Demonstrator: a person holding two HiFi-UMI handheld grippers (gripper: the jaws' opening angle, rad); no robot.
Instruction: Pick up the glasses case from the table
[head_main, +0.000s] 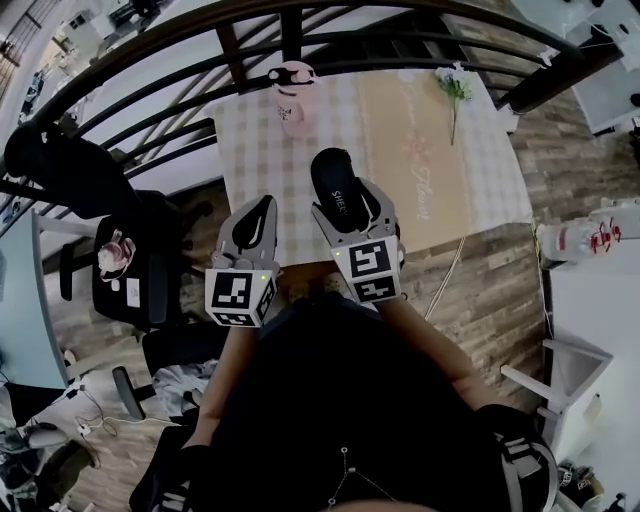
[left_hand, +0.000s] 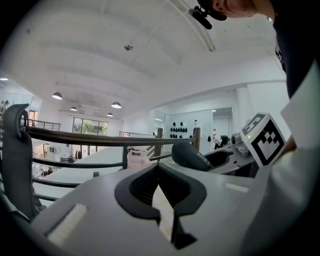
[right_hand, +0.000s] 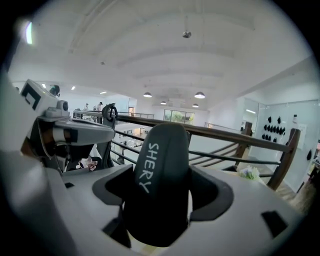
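Sitting clamped between the jaws of the right gripper (right_hand: 160, 200), the black glasses case (right_hand: 160, 175) shows white lettering along its side. From the head view it is held over the near part of the table (head_main: 250, 150), which has a checked cloth. Just to its left, the left gripper (left_hand: 162, 200) has its jaws closed with nothing between them. A pink bottle (head_main: 292, 95) and a sprig of flowers (head_main: 455, 85) stand near the far edge, with a dark railing (head_main: 300, 40) beyond.
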